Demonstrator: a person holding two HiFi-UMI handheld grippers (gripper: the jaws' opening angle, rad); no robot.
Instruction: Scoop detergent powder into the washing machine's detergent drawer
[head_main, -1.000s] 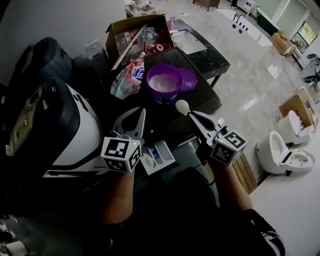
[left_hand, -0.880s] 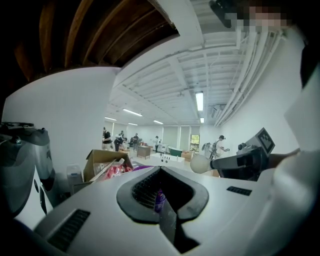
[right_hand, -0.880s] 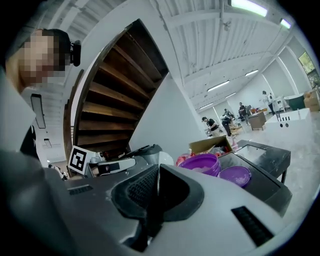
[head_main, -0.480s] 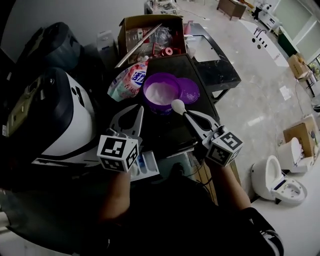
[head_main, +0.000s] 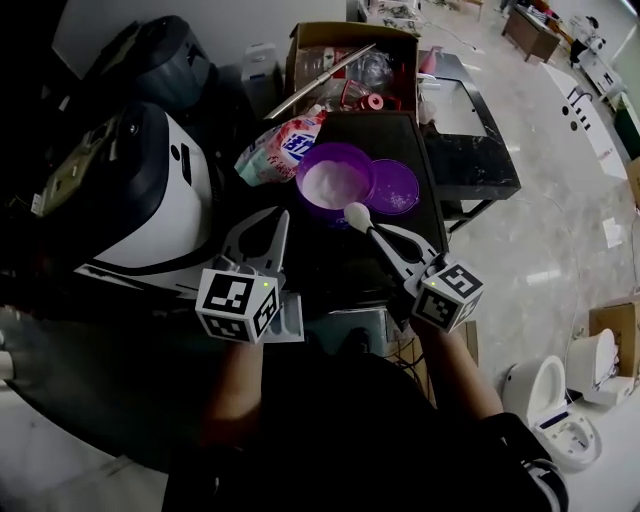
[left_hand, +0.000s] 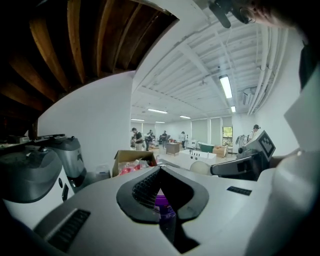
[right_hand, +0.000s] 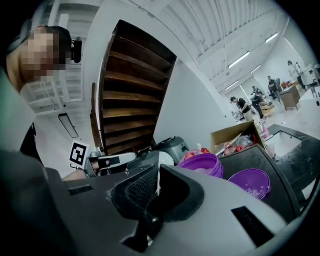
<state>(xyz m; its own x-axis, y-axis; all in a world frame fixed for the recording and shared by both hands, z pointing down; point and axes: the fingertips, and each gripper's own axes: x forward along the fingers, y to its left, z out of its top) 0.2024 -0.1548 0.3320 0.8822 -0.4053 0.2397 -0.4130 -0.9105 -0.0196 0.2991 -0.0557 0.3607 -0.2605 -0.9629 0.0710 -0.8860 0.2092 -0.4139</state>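
The detergent powder (head_main: 330, 183) lies white in an open purple tub (head_main: 322, 209) on the black table (head_main: 396, 136). The tub's purple lid (head_main: 393, 187) lies flat against its right side. The white scoop (head_main: 357, 212) hangs at the tub's near rim, with its bowl just outside. Whether the scoop carries powder cannot be told. The right gripper (head_main: 374, 231) has its jaws clamped on the scoop's thin handle. The detergent drawer (head_main: 291, 318) sits lower and nearer the person, largely hidden behind the left gripper (head_main: 277, 220). That gripper's jaws are closed together on nothing.

Judgement: the step in hand is the loading of the scoop. The next move calls for dipping the bowl into the powder. A level carry back and down to the left must follow, to the drawer, which the left gripper overhangs.

Count:
- One tub, one lid, one scoop and one drawer.
- Two grippers.
- One pink detergent bag (head_main: 285, 148).
- One cardboard box (head_main: 300, 50).
- One white machine (head_main: 150, 215).
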